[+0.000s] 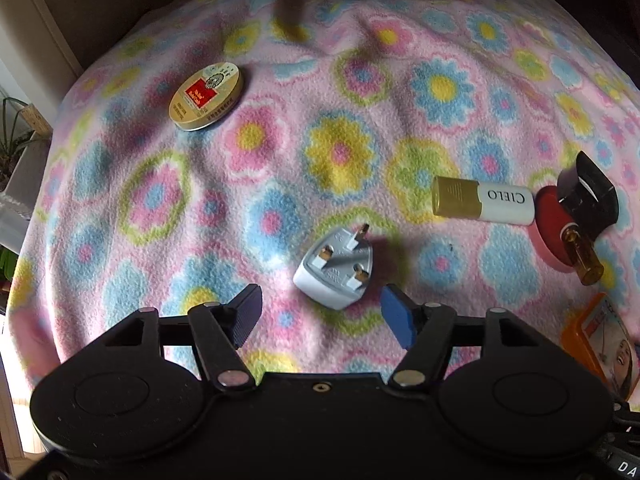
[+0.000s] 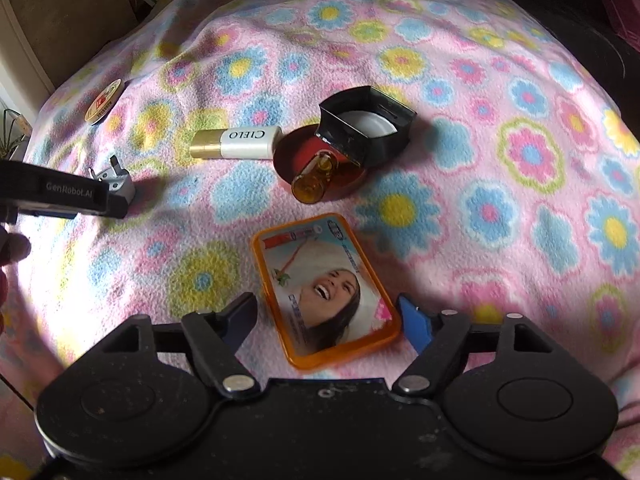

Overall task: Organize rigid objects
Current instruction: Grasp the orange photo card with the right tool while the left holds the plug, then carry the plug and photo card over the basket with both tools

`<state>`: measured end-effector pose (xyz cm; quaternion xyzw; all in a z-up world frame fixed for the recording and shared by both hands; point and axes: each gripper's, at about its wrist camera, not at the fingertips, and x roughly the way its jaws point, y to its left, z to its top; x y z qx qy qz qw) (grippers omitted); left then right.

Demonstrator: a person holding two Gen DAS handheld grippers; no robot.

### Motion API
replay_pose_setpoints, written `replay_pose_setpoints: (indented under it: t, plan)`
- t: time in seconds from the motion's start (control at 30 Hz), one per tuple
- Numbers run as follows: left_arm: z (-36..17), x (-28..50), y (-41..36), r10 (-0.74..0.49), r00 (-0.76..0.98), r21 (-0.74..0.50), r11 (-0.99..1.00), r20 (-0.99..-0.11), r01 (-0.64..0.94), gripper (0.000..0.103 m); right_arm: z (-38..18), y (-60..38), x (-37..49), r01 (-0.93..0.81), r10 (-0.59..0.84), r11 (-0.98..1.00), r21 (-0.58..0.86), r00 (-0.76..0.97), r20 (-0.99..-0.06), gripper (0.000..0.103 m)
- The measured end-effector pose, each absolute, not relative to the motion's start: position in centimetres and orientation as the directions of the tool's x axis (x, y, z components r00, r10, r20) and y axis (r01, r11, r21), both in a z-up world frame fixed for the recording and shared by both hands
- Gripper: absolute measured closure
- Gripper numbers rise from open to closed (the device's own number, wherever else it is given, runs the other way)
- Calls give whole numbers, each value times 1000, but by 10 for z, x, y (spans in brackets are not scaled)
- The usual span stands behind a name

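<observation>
While both claws hang over the flowered blanket [image 1: 340, 152] with nothing gripped, the layout reads as follows.

Left claw: the left gripper [image 1: 320, 314] has its jaws apart and clamps nothing.
Nearest thing to it: a white wall plug [image 1: 336, 270] lies on its back, prongs up, just ahead of the gap between the jaws and slightly toward the blue pad side.
Plug's axis: its pointed end aims down and right toward the blue pad, so the body lies slanted across the gap, not square to it.
Right claw: the right gripper [image 2: 328, 316] also has its jaws apart and grips nothing.
Nearest thing to it: an orange card case [image 2: 324, 292] lies flat, its near end already between the two jaws.
Case's axis: its long side runs away from the claw, tilted up and left, so the jaws face its long edges.
Farther out: a white and gold tube [image 2: 236, 144] lies on its side beside a red lid [image 2: 320, 160]; a small amber bottle [image 2: 310, 178] rests on the lid, and a black box [image 2: 368, 124] leans on its far edge.
Far left: a round gold tin [image 1: 208, 96] lies well apart from the rest.
Which hand for what: the left looks nearer the plug and tin, the right nearer the case and the cluster.
Likely hinge: closing on the case needs little turning; the plug probably needs a small roll first.
</observation>
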<state>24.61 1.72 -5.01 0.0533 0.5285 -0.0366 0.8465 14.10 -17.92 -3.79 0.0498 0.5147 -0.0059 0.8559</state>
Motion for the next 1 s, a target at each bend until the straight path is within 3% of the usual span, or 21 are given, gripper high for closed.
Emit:
replay_pose_setpoints:
  t: [0.23,0.3,0.37,0.4,1.0]
  plan:
    - [-61,269,5,-14,410,57,985,-912,162,41,-49,-179,160,53,39,996,72,458,-888,24]
    - [-64,271,1,-12,406,63,983,-914,170,46,-50,-180,163,56,42,996,76,458,-888,25]
    - [-66,270,0,4,407,82,981,-913,174,61,-50,-180,163,56,48,995,83,456,-889,34]
    - [-66,268,0,0,411,80,981,-912,177,61,-50,-180,163,49,56,995,88,456,-888,40]
    - [-15,162,11,-121,384,-59,984,-915,169,63,-10,-187,78,105,98,981,166,473,-876,41]
